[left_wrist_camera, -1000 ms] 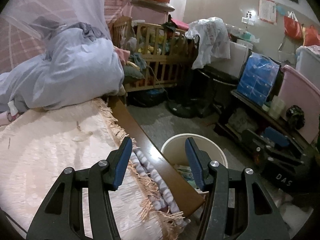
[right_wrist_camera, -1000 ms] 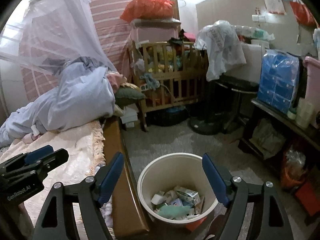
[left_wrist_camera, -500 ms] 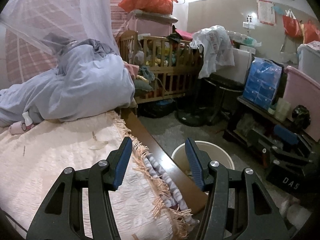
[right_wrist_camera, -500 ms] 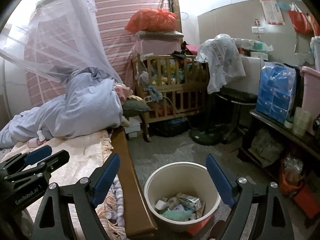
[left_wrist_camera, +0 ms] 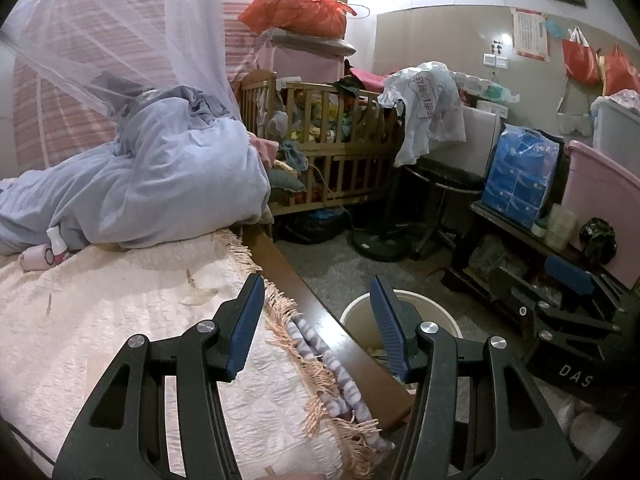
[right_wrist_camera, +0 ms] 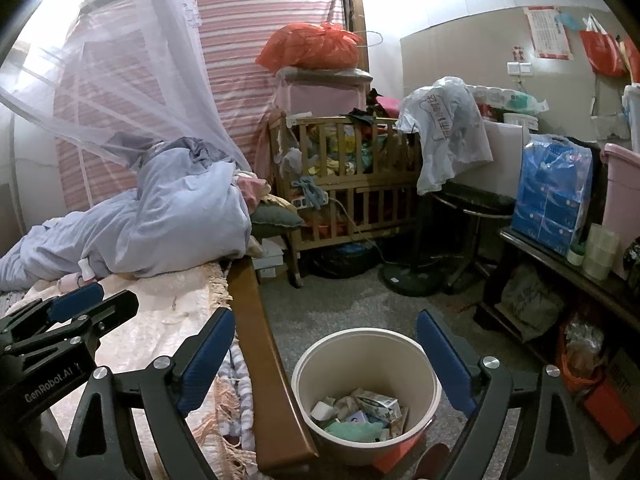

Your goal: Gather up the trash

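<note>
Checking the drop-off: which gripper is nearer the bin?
Right. The right gripper hangs open just above the bin, its trash showing between the jaws. The left gripper is open over the bed's edge, bin off to its right.

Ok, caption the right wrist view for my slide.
Open right gripper above the trash bin beside the bed.
</note>
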Motion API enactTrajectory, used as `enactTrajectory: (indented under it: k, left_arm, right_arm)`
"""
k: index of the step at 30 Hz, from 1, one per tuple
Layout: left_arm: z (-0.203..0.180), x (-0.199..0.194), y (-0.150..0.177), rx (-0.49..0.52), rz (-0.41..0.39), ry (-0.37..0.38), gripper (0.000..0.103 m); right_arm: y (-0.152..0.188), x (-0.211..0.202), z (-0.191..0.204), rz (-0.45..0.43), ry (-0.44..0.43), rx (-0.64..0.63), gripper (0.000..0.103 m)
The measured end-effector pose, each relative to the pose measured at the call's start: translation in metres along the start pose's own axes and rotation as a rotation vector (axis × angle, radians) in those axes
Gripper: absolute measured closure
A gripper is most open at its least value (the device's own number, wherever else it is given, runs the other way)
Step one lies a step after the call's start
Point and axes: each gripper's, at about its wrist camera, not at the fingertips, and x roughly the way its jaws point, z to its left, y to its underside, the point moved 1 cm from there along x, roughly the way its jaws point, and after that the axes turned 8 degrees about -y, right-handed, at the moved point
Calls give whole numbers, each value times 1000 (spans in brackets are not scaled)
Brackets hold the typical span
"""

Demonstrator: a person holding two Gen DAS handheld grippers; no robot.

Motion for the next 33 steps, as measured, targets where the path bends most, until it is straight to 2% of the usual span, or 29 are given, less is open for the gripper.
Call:
enactTrajectory:
  k: [33]
  left_arm:
    - [-5, -3, -1, -12, 15, 0, 49]
  right_arm:
    - [1, 4, -2, 24, -8, -8, 11]
